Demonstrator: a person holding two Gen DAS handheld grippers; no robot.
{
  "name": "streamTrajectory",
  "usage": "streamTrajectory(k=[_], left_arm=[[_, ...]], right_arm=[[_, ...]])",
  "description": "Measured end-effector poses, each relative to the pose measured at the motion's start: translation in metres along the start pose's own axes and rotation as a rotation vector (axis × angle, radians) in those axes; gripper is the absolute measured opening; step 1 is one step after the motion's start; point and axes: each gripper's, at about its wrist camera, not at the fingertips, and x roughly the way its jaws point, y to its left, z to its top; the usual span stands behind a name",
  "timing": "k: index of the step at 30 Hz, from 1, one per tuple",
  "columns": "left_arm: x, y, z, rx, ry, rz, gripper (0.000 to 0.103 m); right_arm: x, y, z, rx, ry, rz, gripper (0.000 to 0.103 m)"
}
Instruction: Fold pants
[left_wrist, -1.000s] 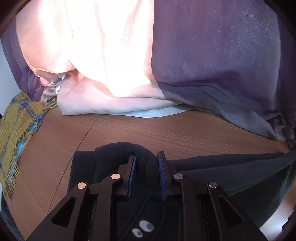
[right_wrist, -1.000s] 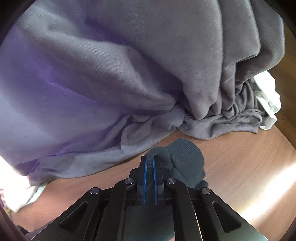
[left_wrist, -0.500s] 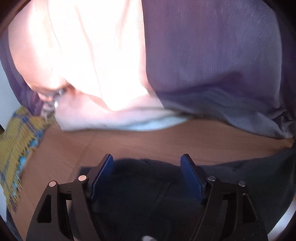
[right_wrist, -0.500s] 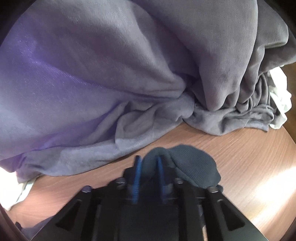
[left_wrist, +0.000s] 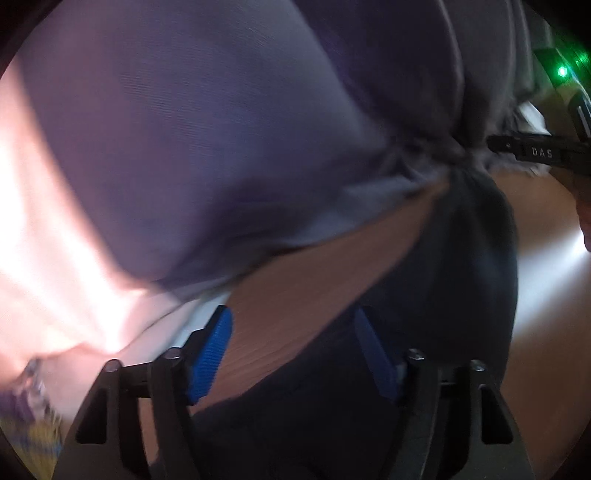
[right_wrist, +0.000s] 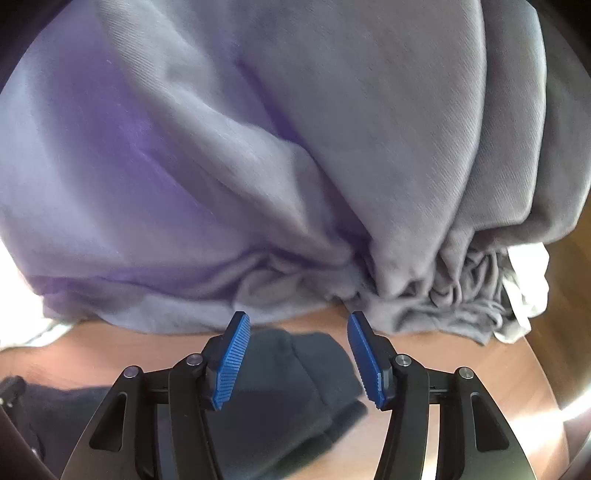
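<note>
The dark pants (left_wrist: 469, 266) lie on the wooden table (left_wrist: 303, 280), a long strip running from under my left gripper toward the far right. My left gripper (left_wrist: 291, 350) is open and empty just above them; the view is blurred. In the right wrist view the pants' ribbed cuff end (right_wrist: 295, 373) lies flat on the table (right_wrist: 424, 354) below my right gripper (right_wrist: 297, 358), which is open and empty. The right gripper's black body shows at the right edge of the left wrist view (left_wrist: 535, 151).
A big heap of grey-purple cloth (right_wrist: 258, 166) fills the far side, close ahead of both grippers; it also shows in the left wrist view (left_wrist: 240, 147). White fabric (right_wrist: 524, 280) pokes out at its right end. A sunlit pale garment (left_wrist: 55, 258) lies left. A yellow plaid cloth (left_wrist: 29, 432) sits bottom left.
Both grippers have opened and let go of the pants, which now lie flat on the table. The left gripper has swung right, the right one has lifted slightly.
</note>
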Motion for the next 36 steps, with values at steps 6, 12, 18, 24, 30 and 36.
streamTrajectory(k=[6,12,18,24,30,36], left_arm=[[0.042,-0.003,0.017,0.037,0.113,-0.133,0.056],[0.05,-0.028,0.006,0.147,0.146,-0.143,0.057],[0.06,-0.028,0.0,0.142,0.179,-0.148,0.057],[0.066,-0.027,-0.004,0.135,0.204,-0.148,0.057],[0.071,-0.03,-0.009,0.161,0.231,-0.152,0.057],[0.071,-0.018,-0.007,0.092,0.233,-0.201,0.034]], right_arm=[[0.009,-0.016,-0.036,0.049,0.076,-0.034,0.056],[0.002,-0.042,-0.071,0.223,0.008,-0.005,0.056],[0.025,-0.047,-0.077,0.296,0.053,0.043,0.056],[0.043,-0.044,-0.079,0.316,0.112,0.053,0.056],[0.062,-0.048,-0.091,0.387,0.184,0.098,0.056],[0.059,-0.039,-0.089,0.341,0.152,0.1,0.027]])
